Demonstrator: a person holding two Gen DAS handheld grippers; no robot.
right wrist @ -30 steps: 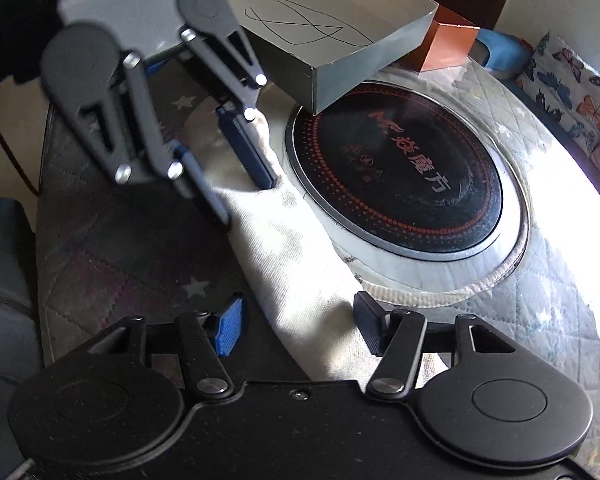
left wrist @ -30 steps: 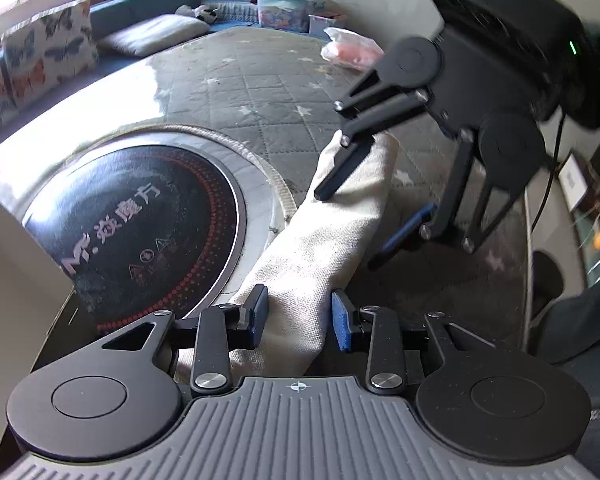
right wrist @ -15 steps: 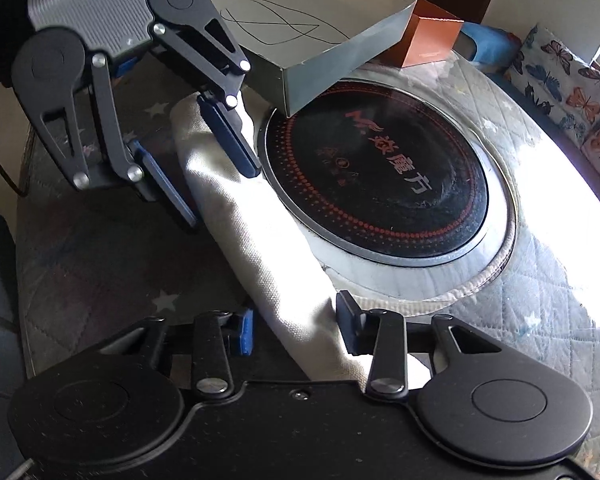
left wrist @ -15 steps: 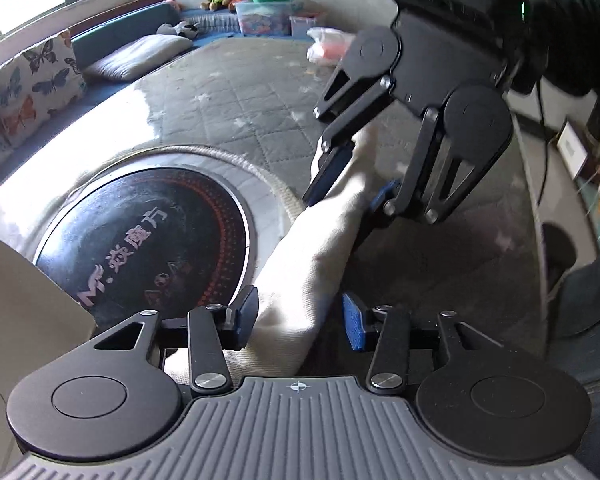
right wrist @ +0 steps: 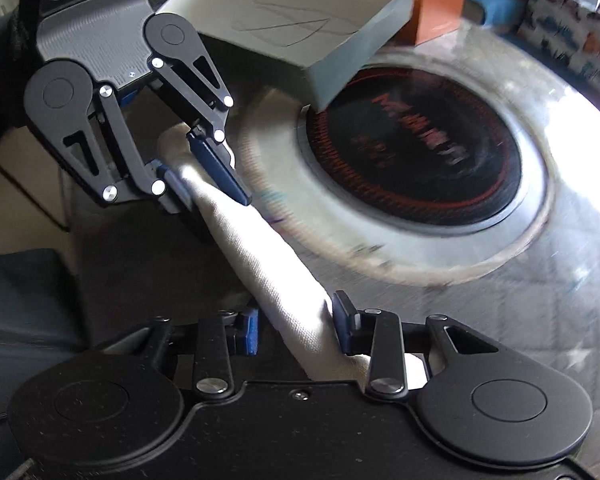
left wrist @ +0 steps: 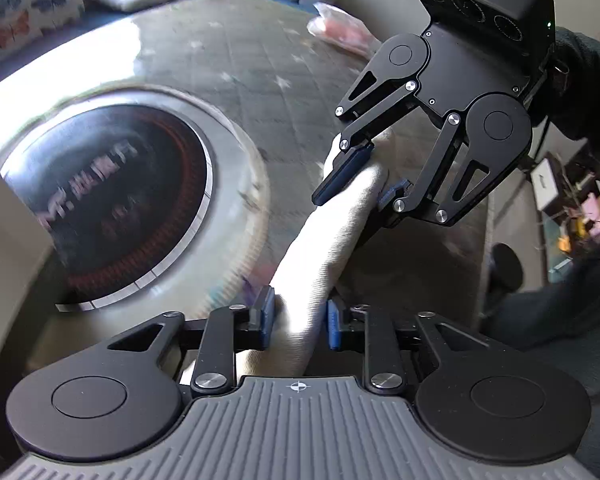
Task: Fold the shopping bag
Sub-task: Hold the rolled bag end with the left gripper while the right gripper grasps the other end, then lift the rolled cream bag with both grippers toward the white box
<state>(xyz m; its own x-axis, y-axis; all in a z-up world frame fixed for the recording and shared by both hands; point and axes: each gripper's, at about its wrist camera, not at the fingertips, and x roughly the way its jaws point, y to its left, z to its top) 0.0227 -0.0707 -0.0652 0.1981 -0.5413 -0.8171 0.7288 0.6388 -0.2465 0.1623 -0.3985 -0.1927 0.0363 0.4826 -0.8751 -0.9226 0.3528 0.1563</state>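
The rolled shopping bag [left wrist: 332, 236], at frame centre, is pinched at each end by the left gripper [left wrist: 298, 316] and right gripper [right wrist: 296, 320], whose jaws have just been closing. Folding end to end is judged next.

The rolled shopping bag [left wrist: 332, 240] stretches between the left claw [left wrist: 298, 318] and right claw [left wrist: 360, 178], beside the round cooktop [left wrist: 112, 200] set into the tabletop [left wrist: 260, 64], a box [right wrist: 308, 20] overhanging it.
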